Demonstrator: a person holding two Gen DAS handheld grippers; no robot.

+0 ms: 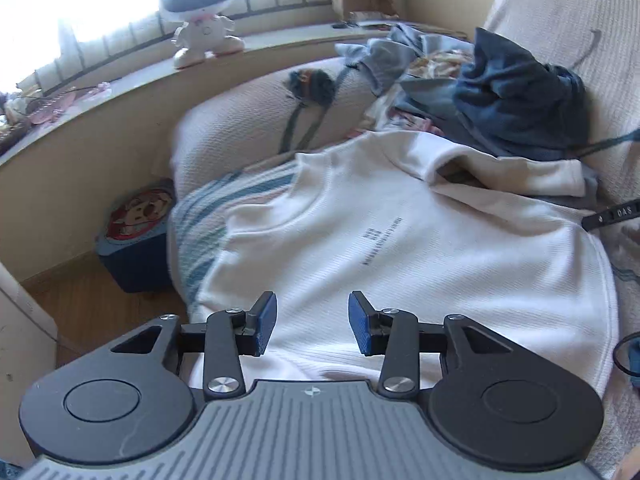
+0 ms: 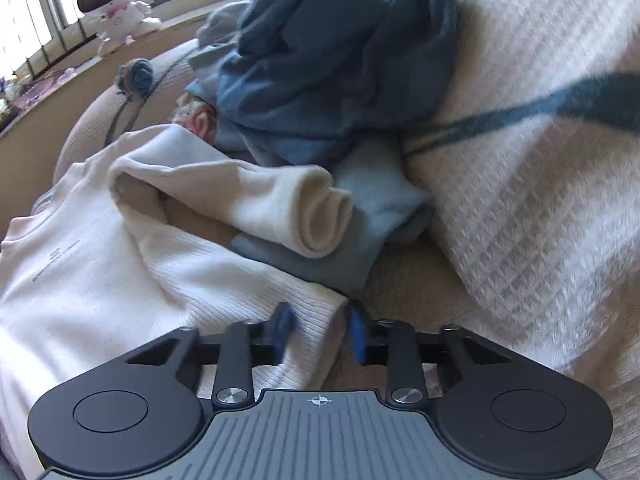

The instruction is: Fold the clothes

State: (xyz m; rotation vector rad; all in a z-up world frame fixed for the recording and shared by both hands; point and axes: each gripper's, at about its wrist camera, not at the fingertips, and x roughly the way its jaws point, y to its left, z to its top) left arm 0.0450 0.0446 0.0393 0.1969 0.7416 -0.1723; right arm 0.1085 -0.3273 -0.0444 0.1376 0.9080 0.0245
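**Grippers at the shirt hem, nothing pinched yet**

Left gripper (image 1: 312, 322) hovers over the near part of the white shirt (image 1: 400, 240), its blue pads well apart and nothing between them. Right gripper (image 2: 320, 334) sits at the shirt's near right corner (image 2: 320, 308); its pads are apart too, with the ribbed edge lying in the gap, but the fingers are blurred and I cannot tell whether either pad touches the cloth.

The shirt lies front up on the sofa (image 2: 520, 160), printed text showing, collar toward the armrest. Its right sleeve (image 2: 288, 208) is folded back and rolled at the cuff, resting on a light blue garment (image 2: 360, 240). A pile of dark blue clothes (image 2: 328, 60) sits just behind, touching the sleeve.

Judging from this, the fold has not started: both sides still need gripping.

Risks from here:
- The right gripper may close on only the top layer at the corner, so the shirt would lift unevenly.
- The sleeve, lying on the blue garment, could drag it along when the shirt is lifted.
- The left gripper is over the shirt's body, not an edge; closing there would bunch the cloth.
- The shirt's left side hangs near the sofa's edge and could slide off if pulled that way.
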